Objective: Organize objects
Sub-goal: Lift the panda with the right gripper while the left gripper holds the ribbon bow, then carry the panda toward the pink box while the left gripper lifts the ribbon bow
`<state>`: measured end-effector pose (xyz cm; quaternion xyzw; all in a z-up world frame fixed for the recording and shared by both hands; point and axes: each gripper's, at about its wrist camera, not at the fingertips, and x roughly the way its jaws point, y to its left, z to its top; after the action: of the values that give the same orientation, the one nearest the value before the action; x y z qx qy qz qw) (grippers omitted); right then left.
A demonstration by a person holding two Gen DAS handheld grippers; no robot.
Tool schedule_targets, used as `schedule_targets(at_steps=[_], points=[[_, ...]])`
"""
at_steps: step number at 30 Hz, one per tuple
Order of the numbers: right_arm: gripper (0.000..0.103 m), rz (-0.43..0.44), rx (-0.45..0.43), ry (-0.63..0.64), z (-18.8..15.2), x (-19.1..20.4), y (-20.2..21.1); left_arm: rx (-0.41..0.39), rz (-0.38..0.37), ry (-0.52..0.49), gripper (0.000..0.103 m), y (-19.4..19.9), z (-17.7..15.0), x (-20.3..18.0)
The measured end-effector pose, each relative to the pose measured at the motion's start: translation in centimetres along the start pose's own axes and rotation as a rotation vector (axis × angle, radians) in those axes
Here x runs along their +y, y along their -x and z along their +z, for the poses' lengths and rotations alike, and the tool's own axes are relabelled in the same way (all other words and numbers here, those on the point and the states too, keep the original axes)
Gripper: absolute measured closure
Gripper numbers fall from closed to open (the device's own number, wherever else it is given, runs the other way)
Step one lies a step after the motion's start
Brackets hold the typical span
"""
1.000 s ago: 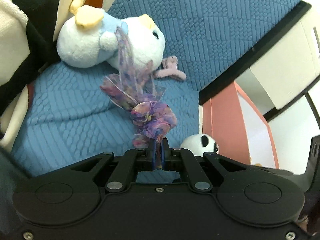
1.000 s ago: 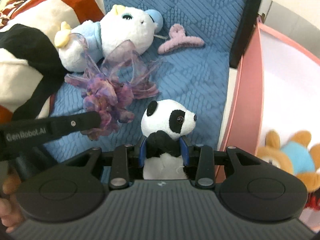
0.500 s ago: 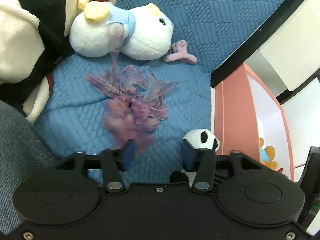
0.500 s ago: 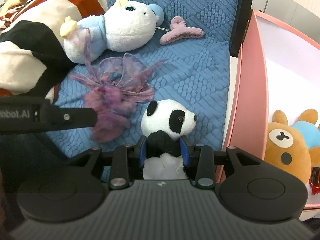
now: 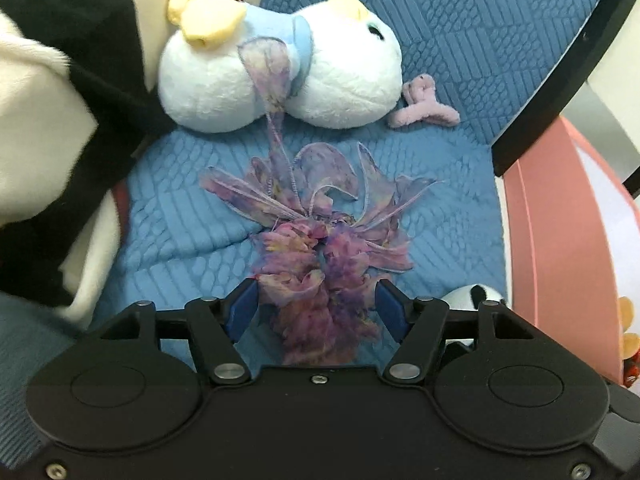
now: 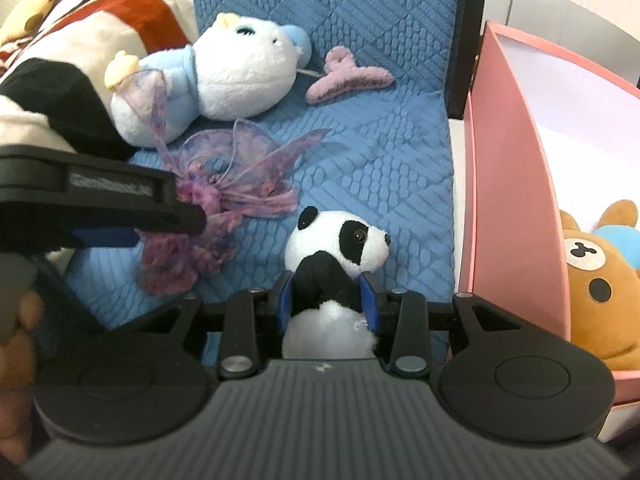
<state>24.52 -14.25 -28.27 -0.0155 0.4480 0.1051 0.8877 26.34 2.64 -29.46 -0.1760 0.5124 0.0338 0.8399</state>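
- The left gripper [image 5: 317, 303] has its blue fingers [image 5: 244, 304] spread wide, one on either side of the purple scrunchie [image 5: 320, 268]; the pads look close to the fabric, but whether they touch it cannot be told.
- The purple scrunchie lies loose on the blue quilted cushion [image 5: 440, 28], its sheer ribbon tails fanned out toward the white plush [image 5: 280, 80], with one long loop draped up over that toy's body.
- The white plush (pale blue collar, yellow horn and feet) lies on its side against a large black, white and red plush [image 5: 44, 120] at the left.
- A pink claw clip [image 5: 424, 108] sits on the cushion just beside the white plush's head.
- The right gripper [image 6: 327, 300] is clenched on the panda plush [image 6: 340, 248], its fingers [image 6: 285, 300] pressing the black shoulders from both sides, the head poking out ahead and facing right.
- The panda is just above or on the cushion, near its right edge; which one is unclear.
- Beside the cushion stands a pink box [image 6: 508, 184], and a brown bear plush [image 6: 600, 280] lies inside it, face up.
- From the right wrist view the left gripper's finger [image 6: 120, 216] hangs over the scrunchie, well left of the panda.
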Motion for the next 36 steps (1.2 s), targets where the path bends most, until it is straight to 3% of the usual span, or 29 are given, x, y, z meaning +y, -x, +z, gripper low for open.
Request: schedule_targets(at_steps=[5, 13, 15, 17, 19, 23, 26, 36], points=[[0.061, -0.011, -0.050, 0.011, -0.5, 0.1, -0.4, 0.040, 0.013, -0.017, 0.037, -1.9, -0.2, -0.5], [0.059, -0.021, -0.029, 0.031, -0.8, -0.3, -1.6, -0.003, 0.015, -0.035, 0.041, -2.5, -0.4, -0.6], [0.060, -0.024, -0.017, 0.023, -0.7, -0.2, -1.5, -0.017, 0.020, -0.045, 0.047, -2.6, -0.5, -0.6], [0.060, -0.025, -0.010, 0.013, -0.6, -0.2, -1.3, -0.039, 0.035, -0.068, 0.068, -2.7, -0.7, -0.8], [0.060, -0.016, -0.007, 0.002, -0.4, -0.3, -0.9, -0.054, 0.062, -0.100, 0.076, -2.8, -1.0, -1.2], [0.060, 0.018, 0.015, -0.017, 0.2, -0.4, -0.1, -0.021, 0.021, -0.081, 0.090, -2.8, -0.8, -1.1], [0.060, 0.041, 0.019, -0.016, 0.8, -0.5, 0.8, -0.013, -0.043, -0.046, 0.092, -2.1, -0.5, -0.9], [0.060, 0.120, 0.023, -0.048, 4.0, -2.6, 5.3, -0.026, -0.134, 0.023, 0.092, 2.6, -0.5, -1.4]])
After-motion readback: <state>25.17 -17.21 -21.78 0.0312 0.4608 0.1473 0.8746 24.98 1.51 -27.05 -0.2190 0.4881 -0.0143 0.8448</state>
